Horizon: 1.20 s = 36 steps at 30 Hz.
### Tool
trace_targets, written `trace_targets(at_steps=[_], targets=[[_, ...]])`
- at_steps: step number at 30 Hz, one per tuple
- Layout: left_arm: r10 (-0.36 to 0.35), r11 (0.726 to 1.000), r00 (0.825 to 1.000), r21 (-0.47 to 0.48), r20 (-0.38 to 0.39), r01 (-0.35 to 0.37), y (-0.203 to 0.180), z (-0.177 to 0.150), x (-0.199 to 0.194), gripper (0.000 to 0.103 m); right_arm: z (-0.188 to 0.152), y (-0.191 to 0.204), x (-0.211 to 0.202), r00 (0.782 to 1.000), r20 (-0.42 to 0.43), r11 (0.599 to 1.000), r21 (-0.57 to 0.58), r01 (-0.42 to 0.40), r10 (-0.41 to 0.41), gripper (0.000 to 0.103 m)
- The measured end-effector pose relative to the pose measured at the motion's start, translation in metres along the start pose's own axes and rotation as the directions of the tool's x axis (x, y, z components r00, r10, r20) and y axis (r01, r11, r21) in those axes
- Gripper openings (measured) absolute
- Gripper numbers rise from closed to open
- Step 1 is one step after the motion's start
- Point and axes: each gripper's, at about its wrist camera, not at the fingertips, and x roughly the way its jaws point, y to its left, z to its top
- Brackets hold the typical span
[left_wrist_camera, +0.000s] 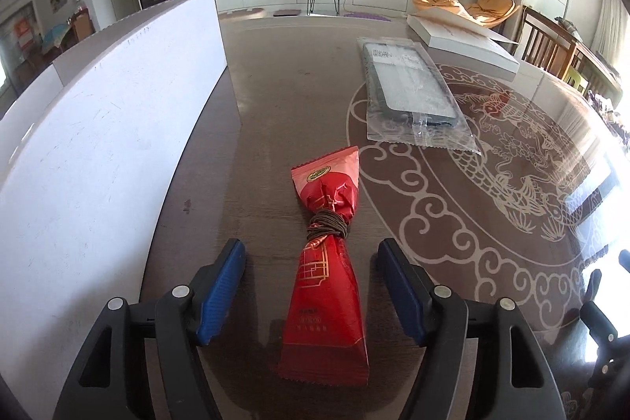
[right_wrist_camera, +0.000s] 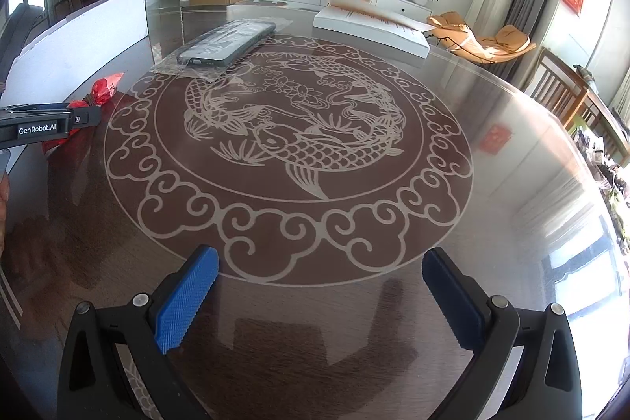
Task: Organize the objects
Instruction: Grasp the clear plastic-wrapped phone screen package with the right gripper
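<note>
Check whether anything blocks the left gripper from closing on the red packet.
Nothing visible does. The red packet lies flat on the table between the open fingers of the left gripper, with clear gaps on both sides. The bagged phone case lies well beyond.

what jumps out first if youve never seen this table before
The red snack packet, cinched at its waist by a brown band, lies on the table between the open left tongs. Further back lies a phone case in a clear bag, at the edge of a pale carp design.
</note>
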Motion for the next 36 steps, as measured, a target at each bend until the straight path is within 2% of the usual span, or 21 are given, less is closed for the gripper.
trace_targets(at_steps=[2, 4, 5, 7, 9, 11, 15, 19, 22, 24, 29, 36], targets=[[0.000, 1.000, 1.000, -0.014, 0.001, 0.000, 0.002, 0.000, 0.001, 0.077, 0.001, -0.005, 0.004, 0.999, -0.017, 0.999, 0.025, -0.045, 0.045, 0.103], [0.007, 1.000, 1.000, -0.012, 0.004, -0.007, 0.002, 0.000, 0.001, 0.078, 0.012, -0.015, 0.018, 0.986, -0.079, 0.987, 0.084, -0.139, 0.145, 0.103], [0.008, 1.000, 1.000, -0.011, 0.003, -0.008, 0.001, 0.000, 0.002, 0.080, 0.024, -0.015, 0.021, 0.986, -0.081, 0.986, 0.096, -0.139, 0.146, 0.103], [0.002, 1.000, 1.000, -0.011, -0.005, -0.002, 0.000, 0.001, 0.004, 0.086, 0.059, -0.013, 0.025, 0.980, -0.046, 0.975, 0.118, -0.187, 0.193, 0.103], [0.002, 1.000, 1.000, -0.007, -0.006, -0.002, -0.001, 0.002, 0.005, 0.088, 0.105, -0.004, 0.037, 0.967, -0.020, 0.958, 0.143, -0.247, 0.253, 0.103], [0.000, 1.000, 1.000, -0.007, -0.006, 0.000, -0.002, 0.002, 0.006, 0.088, 0.150, 0.017, 0.061, 0.954, -0.046, 0.948, 0.135, -0.288, 0.296, 0.103], [-0.004, 1.000, 1.000, -0.008, -0.007, 0.004, -0.005, 0.002, 0.007, 0.089, 0.210, 0.066, 0.116, 0.946, -0.130, 0.952, 0.116, -0.283, 0.297, 0.103], [-0.005, 1.000, 1.000, -0.008, -0.007, 0.005, -0.006, 0.002, 0.008, 0.090, 0.234, 0.105, 0.155, 0.943, -0.207, 0.963, 0.118, -0.241, 0.262, 0.103], [-0.006, 1.000, 1.000, -0.007, -0.007, 0.006, -0.007, 0.002, 0.008, 0.090, 0.238, 0.115, 0.165, 0.959, -0.214, 0.982, 0.071, -0.176, 0.187, 0.101], [-0.006, 1.000, 1.000, -0.007, -0.007, 0.006, -0.008, 0.002, 0.009, 0.090, 0.234, 0.109, 0.158, 0.972, -0.173, 0.986, 0.057, -0.154, 0.161, 0.080], [-0.006, 1.000, 1.000, -0.006, -0.008, 0.006, -0.008, 0.002, 0.008, 0.090, 0.202, 0.075, 0.138, 0.978, -0.138, 0.987, 0.059, -0.152, 0.159, 0.079], [-0.006, 1.000, 1.000, -0.006, -0.008, 0.006, -0.008, 0.002, 0.008, 0.090, 0.108, 0.022, 0.076, 0.984, -0.097, 0.988, 0.047, -0.148, 0.152, 0.080]])
